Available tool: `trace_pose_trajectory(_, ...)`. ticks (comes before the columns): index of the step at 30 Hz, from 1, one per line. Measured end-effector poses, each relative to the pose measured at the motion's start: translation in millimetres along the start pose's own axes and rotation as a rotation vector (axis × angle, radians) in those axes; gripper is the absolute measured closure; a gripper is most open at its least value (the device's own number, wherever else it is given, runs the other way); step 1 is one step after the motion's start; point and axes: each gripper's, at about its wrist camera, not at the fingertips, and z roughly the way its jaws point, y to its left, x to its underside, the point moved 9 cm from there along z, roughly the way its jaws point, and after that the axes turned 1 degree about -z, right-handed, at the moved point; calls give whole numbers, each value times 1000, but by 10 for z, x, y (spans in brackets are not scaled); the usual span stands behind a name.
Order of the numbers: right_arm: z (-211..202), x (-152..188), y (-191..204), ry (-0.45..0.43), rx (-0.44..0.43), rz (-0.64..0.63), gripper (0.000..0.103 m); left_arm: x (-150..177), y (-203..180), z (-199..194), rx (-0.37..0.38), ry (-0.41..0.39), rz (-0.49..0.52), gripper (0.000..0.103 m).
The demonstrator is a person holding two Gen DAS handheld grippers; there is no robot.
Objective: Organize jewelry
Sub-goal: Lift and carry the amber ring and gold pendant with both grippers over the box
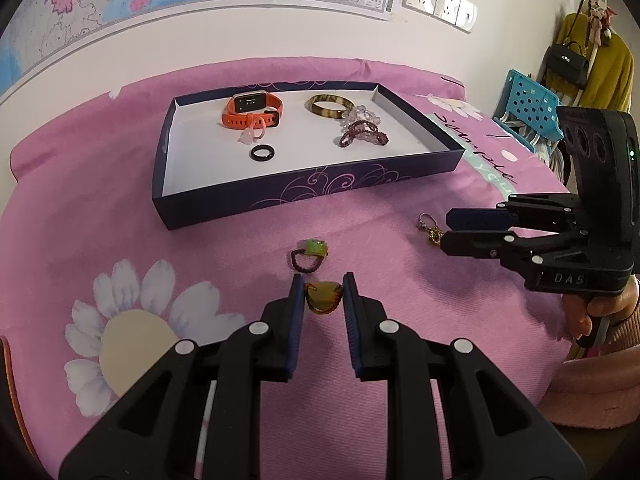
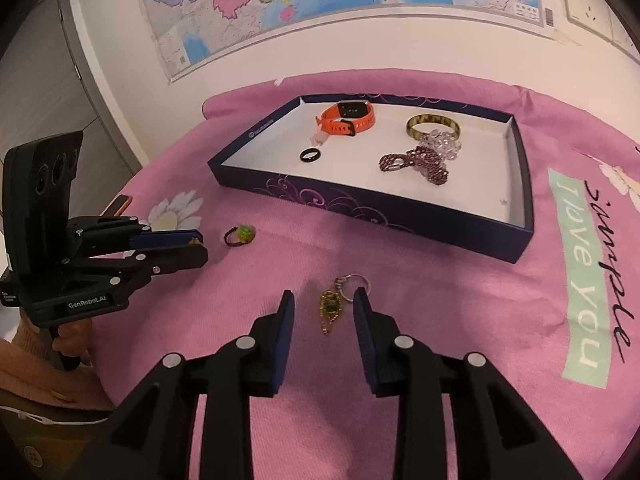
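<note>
Lying loose on the pink cloth (image 2: 460, 320), the beaded keyring pendant (image 2: 330, 312) is seen between the spread fingers of the right gripper (image 2: 323, 300), untouched by either pad. Its long axis runs from 1 o'clock, at the metal ring, to 7 o'clock, roughly along the fingers. The right hand is judged nearer. The jewelry tray (image 2: 376, 210) sits beyond at 12 to 1 o'clock. An amber piece (image 1: 324, 298) is pinched in the left gripper (image 1: 322, 286).

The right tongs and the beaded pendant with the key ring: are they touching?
Apart. The right wrist view shows pink cloth between the beaded pendant and both pads of the right tongs.
</note>
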Motion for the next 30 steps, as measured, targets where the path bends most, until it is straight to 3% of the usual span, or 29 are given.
trace_pose_trajectory(4, 59, 22, -13, 15, 26, -9, 75, 7, 2, 9, 1, 2, -3, 83)
trace_pose_trajectory(8, 104, 33, -33, 24, 49, -19, 95, 12, 5, 20, 3, 4, -6, 83)
trace_pose_trajectory(13, 81, 35, -39, 13, 42, -14, 97, 13, 10, 23, 4, 3, -9, 83)
trace_pose_trajectory(14, 67, 28, -40, 10, 37, -10, 102, 10, 9, 20, 5, 2, -10, 83)
trace_pose_trajectory(30, -223, -211, -76, -84, 2, 18, 102, -185, 5, -82, 18, -49, -7, 83)
